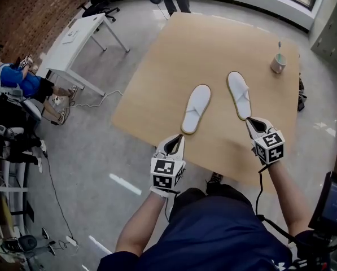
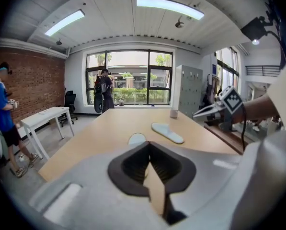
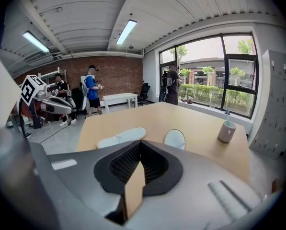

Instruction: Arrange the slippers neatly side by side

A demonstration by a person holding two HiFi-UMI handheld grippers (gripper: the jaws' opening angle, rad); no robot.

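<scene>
- Head view: two white slippers lie on the table (image 1: pixel 157 83), towards its near edge.
  - The left slipper (image 1: pixel 196 109) and the right slipper (image 1: pixel 239 95) are apart. Their long axes run away from the near edge and lean towards each other at the far ends, so the pair is not yet parallel.
  - The left gripper (image 1: pixel 178 137) points at the near end of the left slipper, just short of it. The right gripper (image 1: pixel 253 121) sits just beside the near end of the right slipper. Each gripper is the nearer one for its own slipper.
  - A cup (image 1: pixel 278 62) stands well apart, by the far right corner.
- Left gripper view: the jaws meet at the tips with nothing between them. The left slipper shows end-on straight ahead, just past the tips, and the right slipper lies further off to the right.
- Right gripper view: the jaws are likewise drawn together and empty. The right slipper lies dead ahead beyond the tips, and the left slipper is off to the left.
- Judgement: closing the gap likely calls for swinging one slipper's near end inward until the two axes match.
</scene>
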